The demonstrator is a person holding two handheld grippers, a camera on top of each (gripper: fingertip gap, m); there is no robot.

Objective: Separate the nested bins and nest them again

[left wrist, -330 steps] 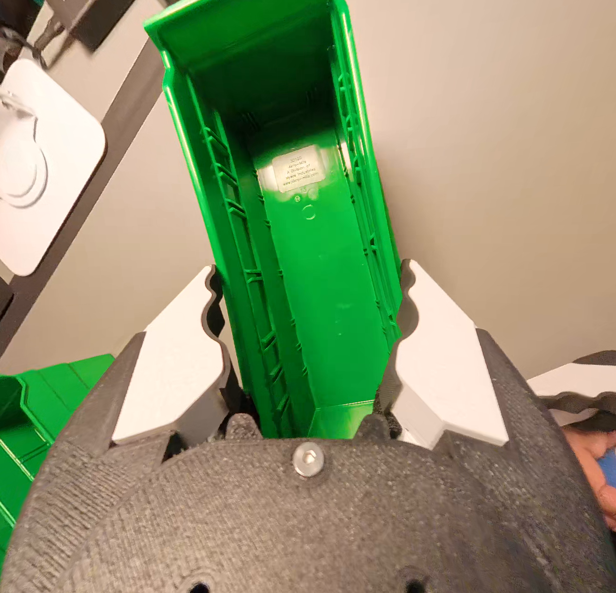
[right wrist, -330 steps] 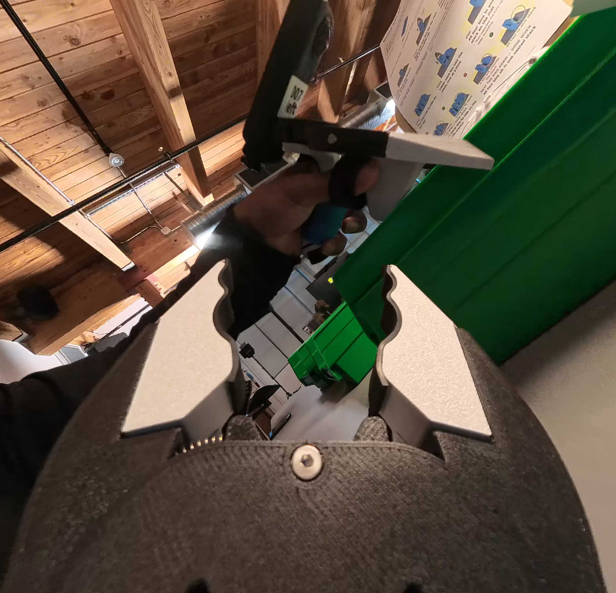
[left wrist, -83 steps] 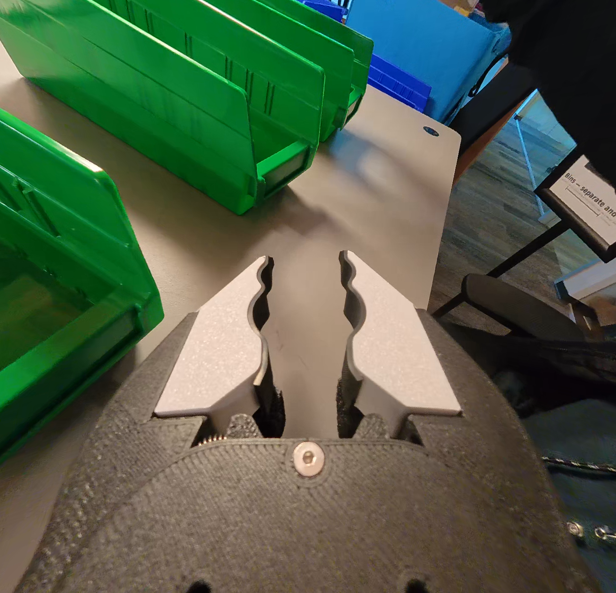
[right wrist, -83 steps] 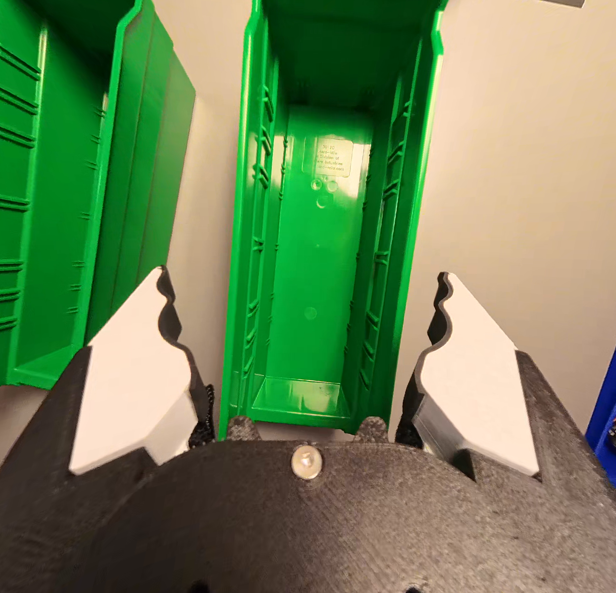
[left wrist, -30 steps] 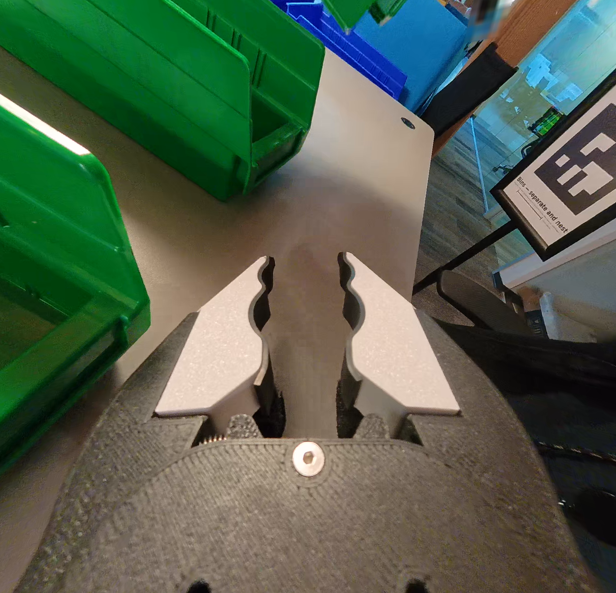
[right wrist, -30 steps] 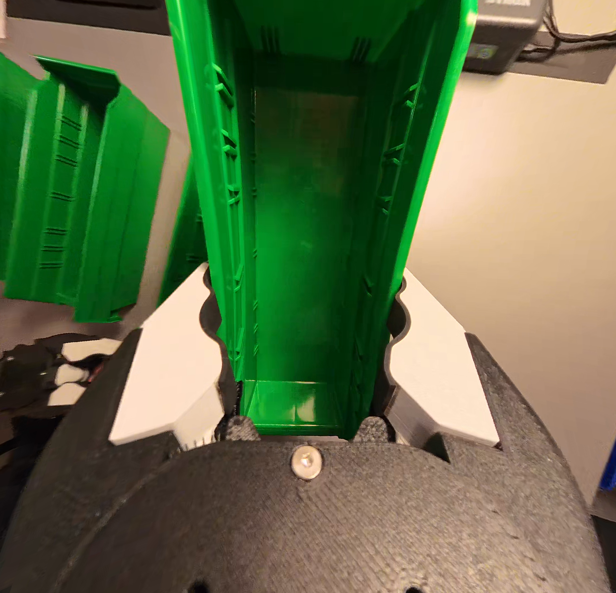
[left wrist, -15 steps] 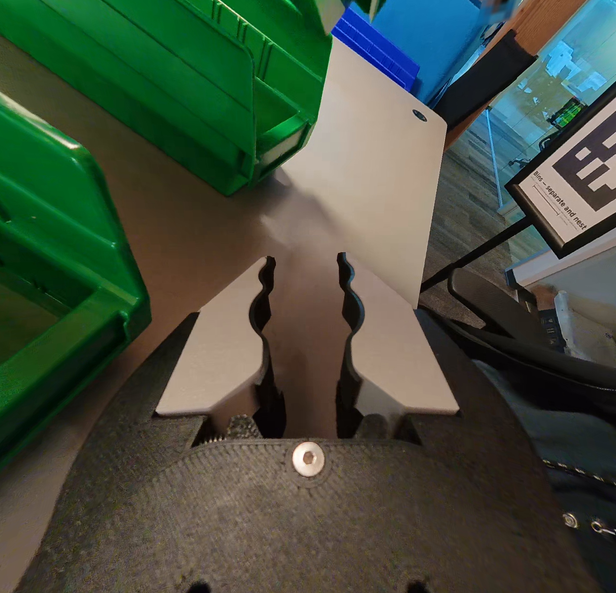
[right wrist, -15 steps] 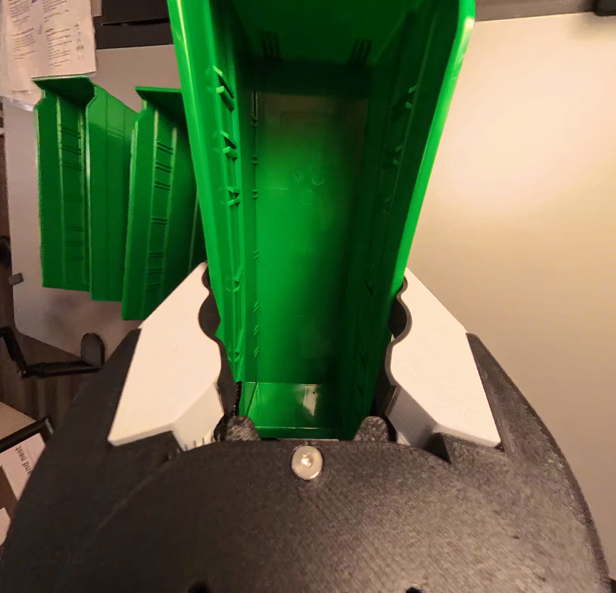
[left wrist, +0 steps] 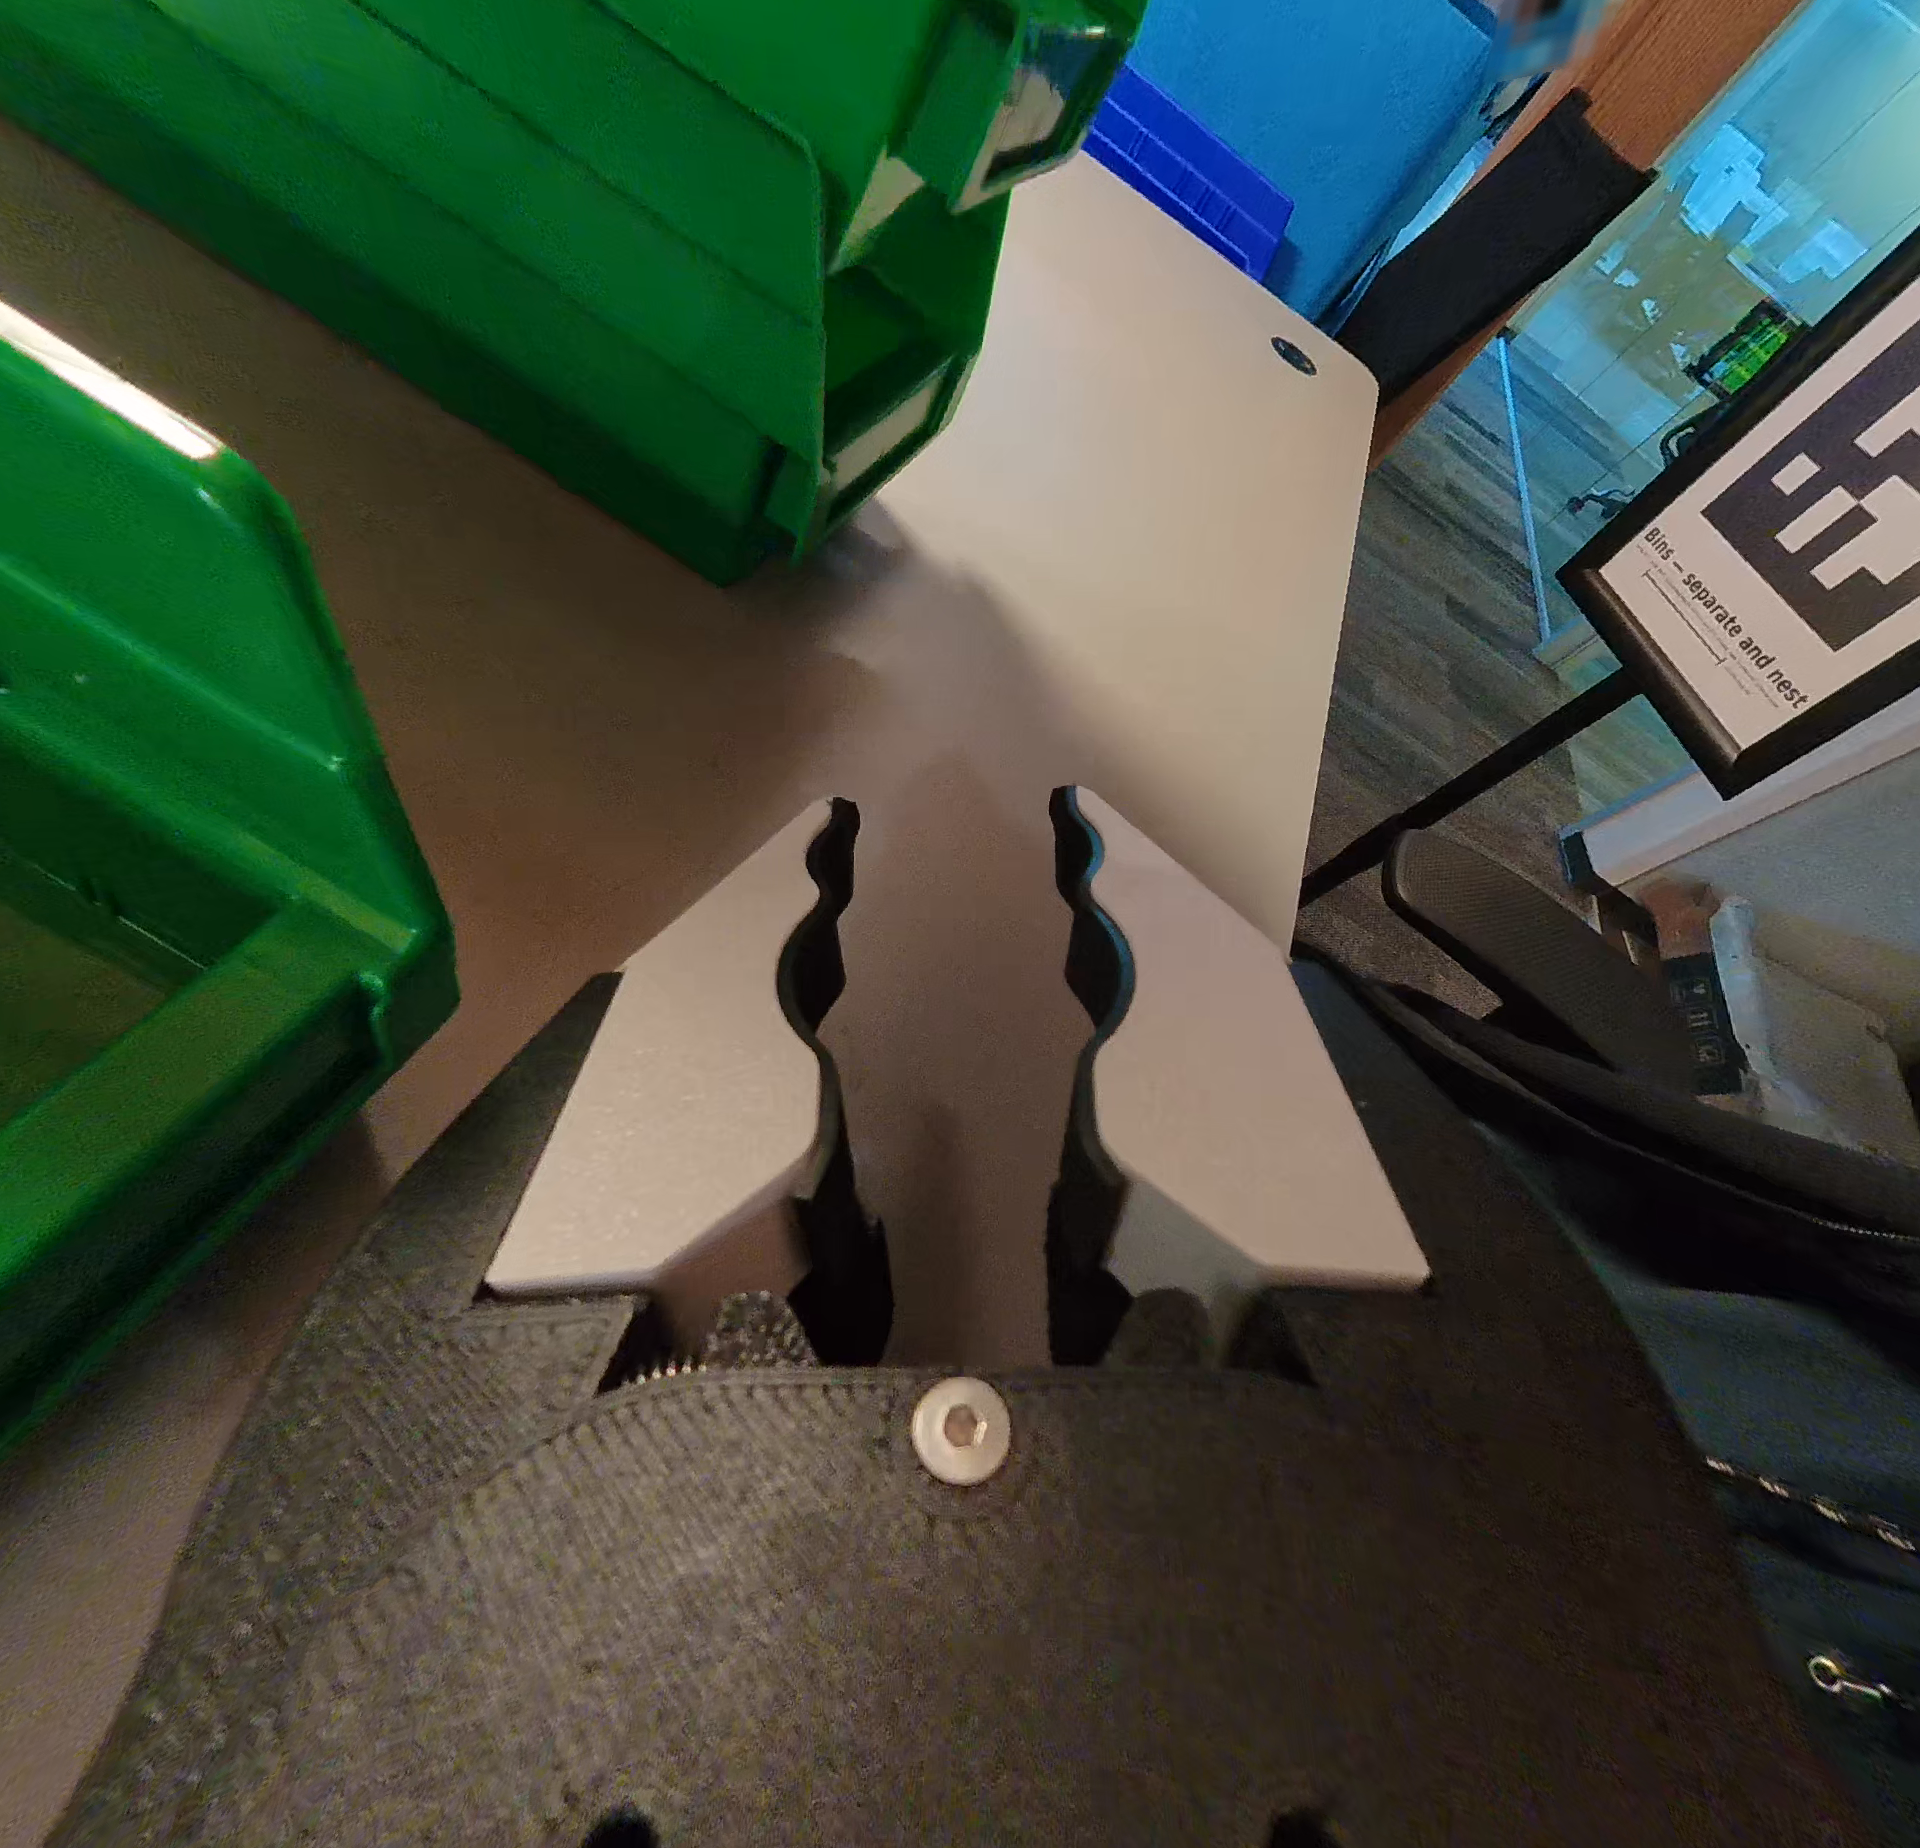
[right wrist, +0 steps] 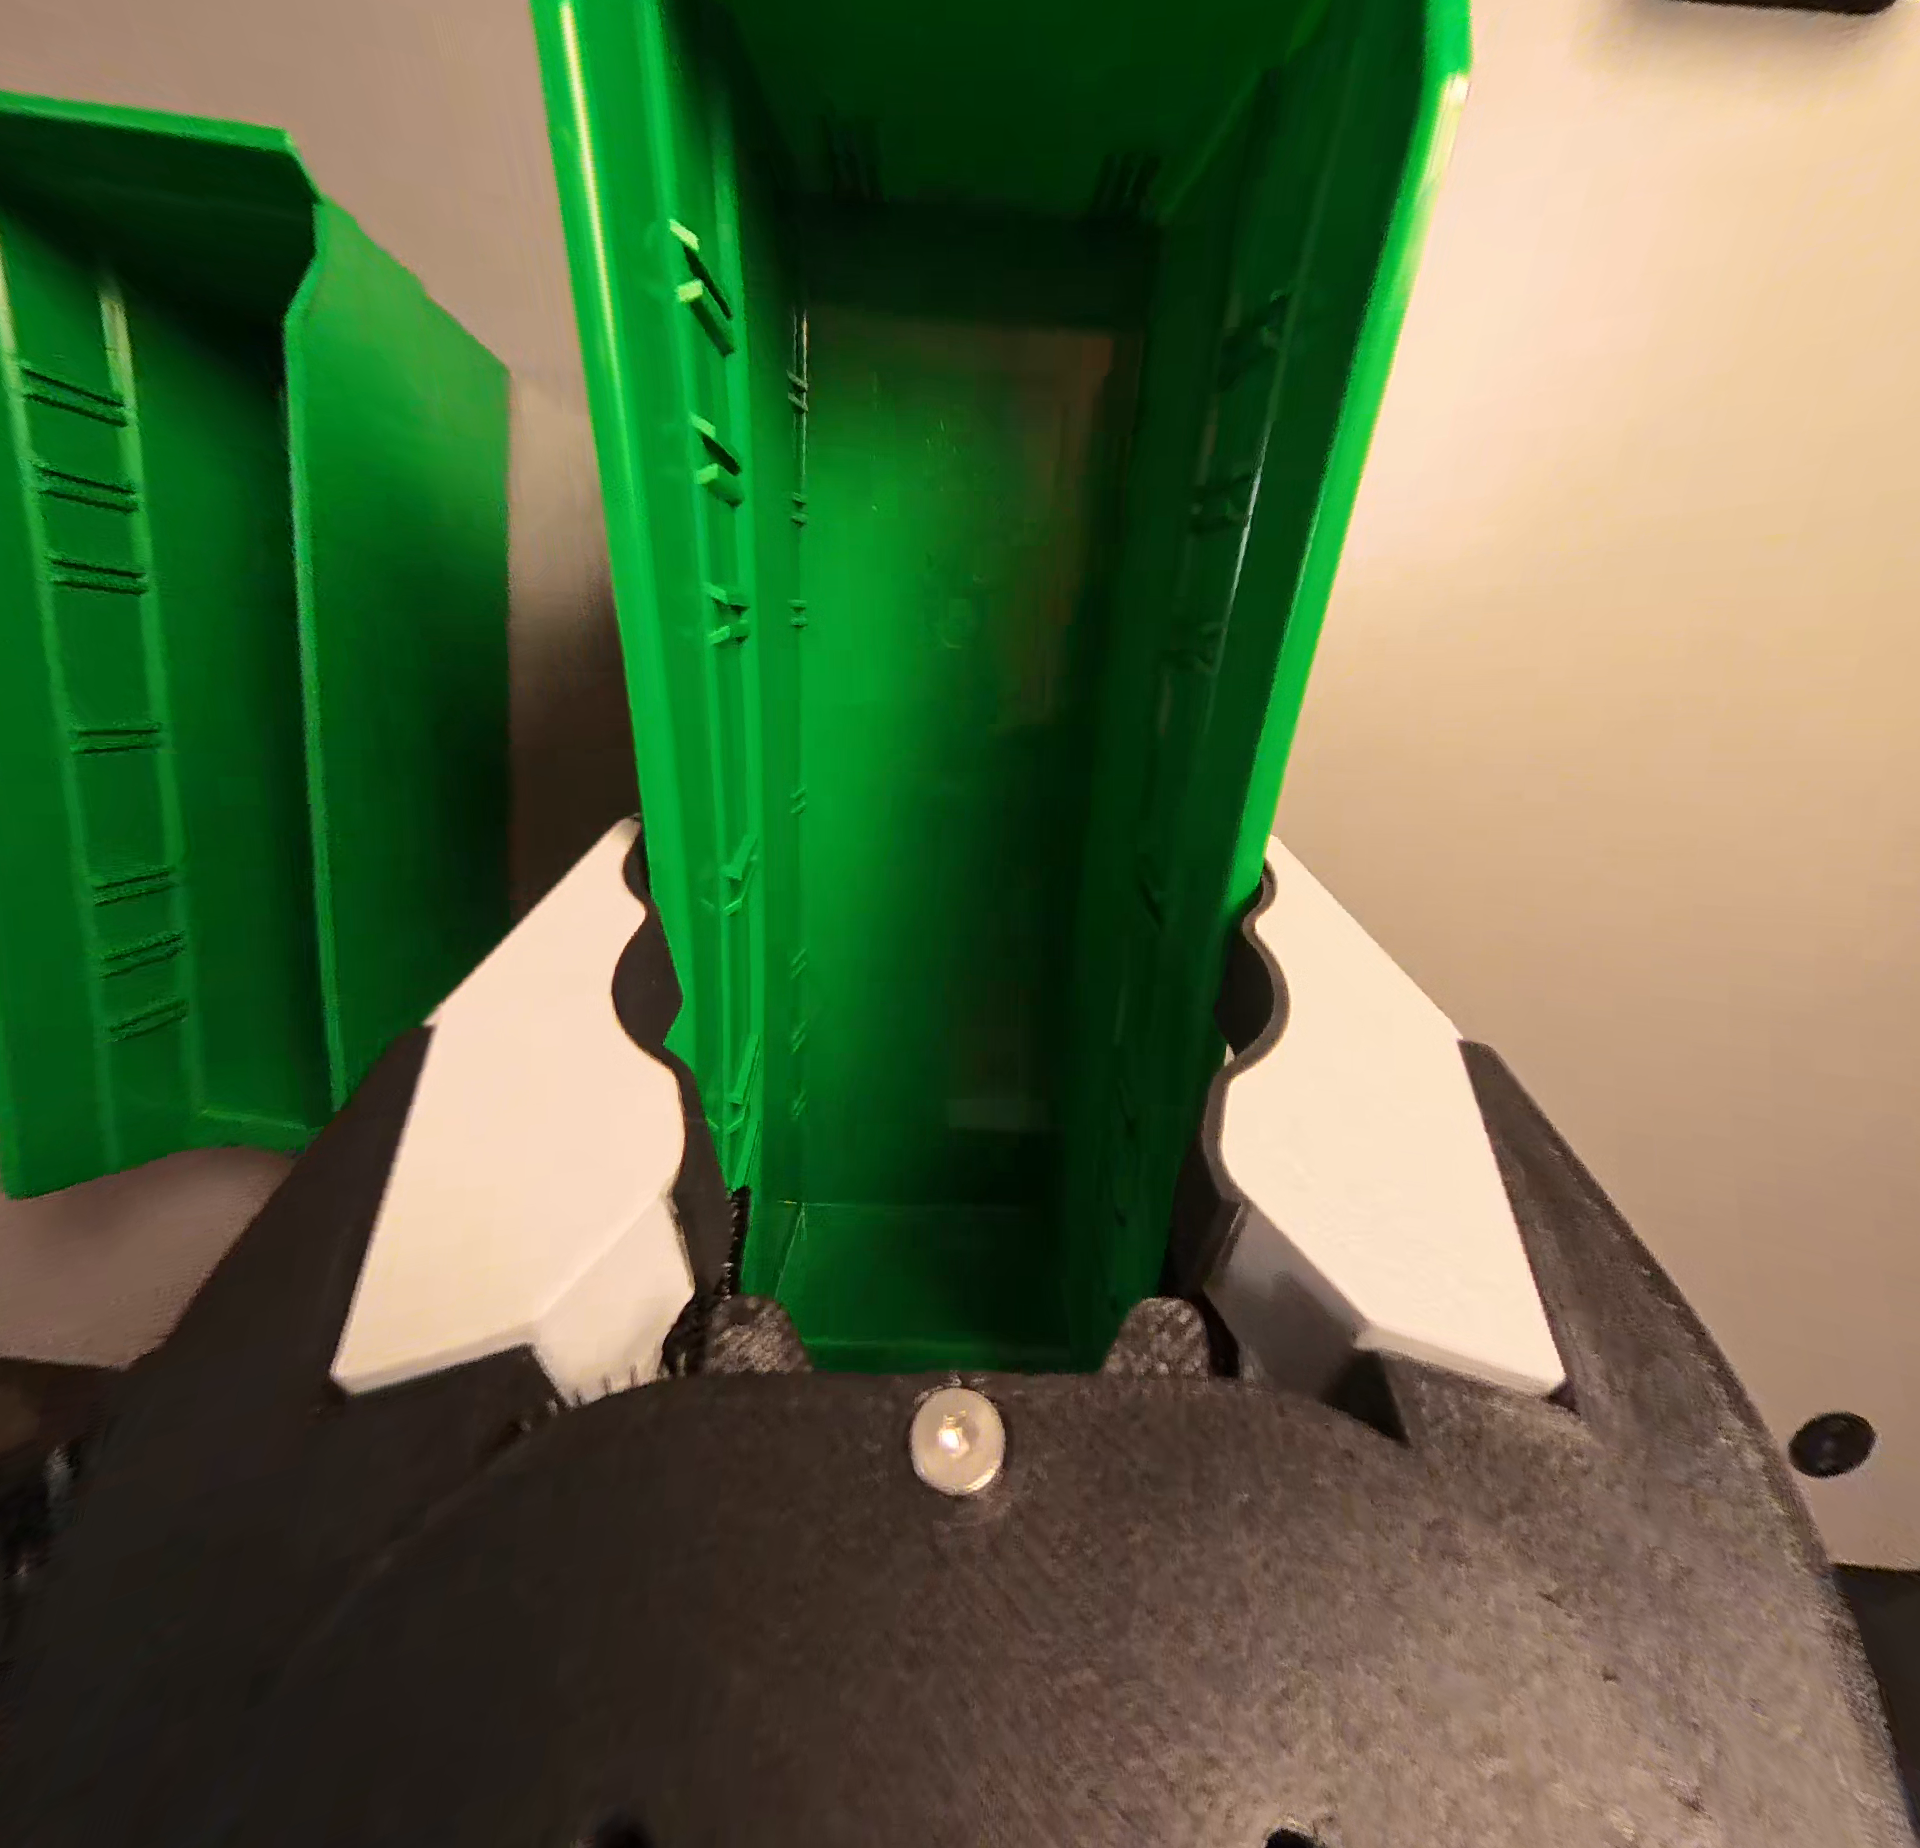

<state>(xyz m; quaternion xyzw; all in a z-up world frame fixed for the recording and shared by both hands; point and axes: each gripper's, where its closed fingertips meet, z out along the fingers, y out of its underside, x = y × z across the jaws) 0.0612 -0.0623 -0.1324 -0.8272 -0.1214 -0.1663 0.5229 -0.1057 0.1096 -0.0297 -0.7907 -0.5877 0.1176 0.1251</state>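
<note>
A long narrow green plastic bin (right wrist: pixel 956 655) is clamped between the pads of the right gripper (right wrist: pixel 951 863). The left gripper (left wrist: pixel 951 811) is held partly apart on nothing above the grey tabletop (left wrist: pixel 1143 510), with another green plastic bin (left wrist: pixel 177 842) to its left.

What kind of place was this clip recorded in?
Probably an office or lab set up for recording: a grey table with green bins, a framed sign on a stand, an office chair, and glass partitions behind.
</note>
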